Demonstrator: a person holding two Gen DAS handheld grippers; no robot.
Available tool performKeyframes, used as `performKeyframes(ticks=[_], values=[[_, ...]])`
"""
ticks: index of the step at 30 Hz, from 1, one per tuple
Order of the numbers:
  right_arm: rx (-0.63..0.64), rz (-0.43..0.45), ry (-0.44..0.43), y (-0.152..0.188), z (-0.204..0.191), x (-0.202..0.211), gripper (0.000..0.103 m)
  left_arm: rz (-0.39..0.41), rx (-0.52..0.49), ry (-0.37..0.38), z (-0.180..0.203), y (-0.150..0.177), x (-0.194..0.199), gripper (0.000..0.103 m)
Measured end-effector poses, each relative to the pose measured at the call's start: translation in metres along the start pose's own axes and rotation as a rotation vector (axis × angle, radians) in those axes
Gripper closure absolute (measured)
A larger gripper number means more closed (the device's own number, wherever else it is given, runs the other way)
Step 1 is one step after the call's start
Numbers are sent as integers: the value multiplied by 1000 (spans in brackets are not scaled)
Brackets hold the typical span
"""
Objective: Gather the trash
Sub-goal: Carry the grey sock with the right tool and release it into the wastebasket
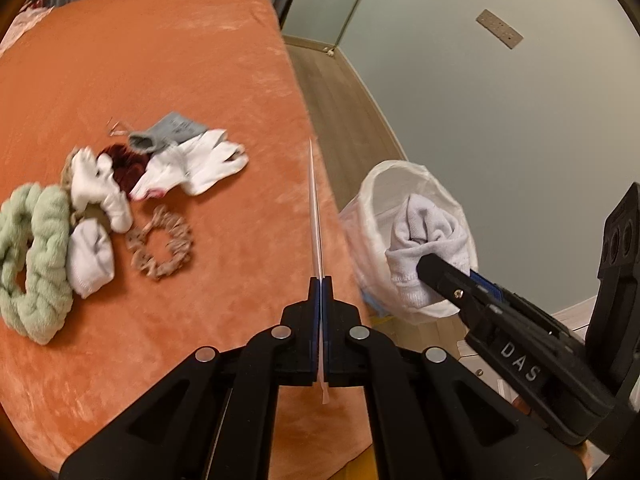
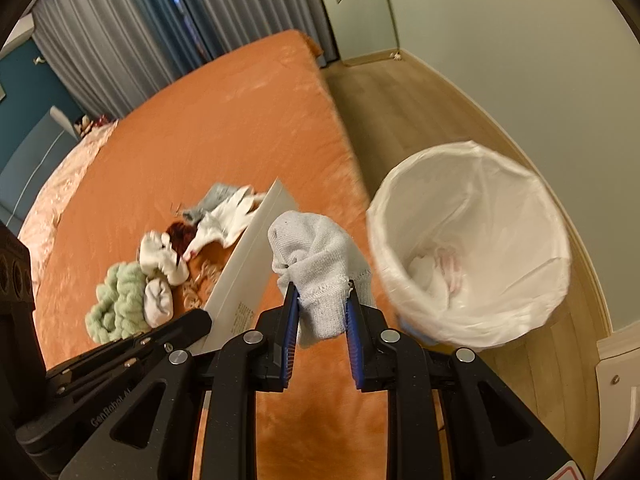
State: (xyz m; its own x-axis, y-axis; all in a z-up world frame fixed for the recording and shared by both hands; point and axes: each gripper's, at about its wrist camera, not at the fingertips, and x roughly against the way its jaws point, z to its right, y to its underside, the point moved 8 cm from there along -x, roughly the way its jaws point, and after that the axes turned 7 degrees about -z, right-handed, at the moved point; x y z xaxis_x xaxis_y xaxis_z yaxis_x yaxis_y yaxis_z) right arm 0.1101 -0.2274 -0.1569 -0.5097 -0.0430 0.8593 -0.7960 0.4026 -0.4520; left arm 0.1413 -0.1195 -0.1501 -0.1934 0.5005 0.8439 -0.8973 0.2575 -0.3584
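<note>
bin's (image 2: pixel 472 200) trash, right view only

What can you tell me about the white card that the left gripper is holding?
The white card is a thin, stiff, flat sheet, plain except for a small block of dark print near its lower end. The left gripper is shut on that end, so it sticks out forward over the orange bed, edge-on in the left wrist view. Nothing else visibly touches it.
</note>
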Motion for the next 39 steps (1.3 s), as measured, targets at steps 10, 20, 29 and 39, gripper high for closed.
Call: performKeyframes(ticks=[10,20,29,39], values=[[-76,79,51,-26,66,34,82,47,-131,50,86,-39,3,103],[-144,91,103,-35,123,42,82,12,-144,64,128,-54,-31,77],[-151,105,131,-47,130,41,74,36,-163,-40,119,-54,-30,70],[-122,135,130,-57,115,51,57,64,-152,-82,105,-56,-17,60]])
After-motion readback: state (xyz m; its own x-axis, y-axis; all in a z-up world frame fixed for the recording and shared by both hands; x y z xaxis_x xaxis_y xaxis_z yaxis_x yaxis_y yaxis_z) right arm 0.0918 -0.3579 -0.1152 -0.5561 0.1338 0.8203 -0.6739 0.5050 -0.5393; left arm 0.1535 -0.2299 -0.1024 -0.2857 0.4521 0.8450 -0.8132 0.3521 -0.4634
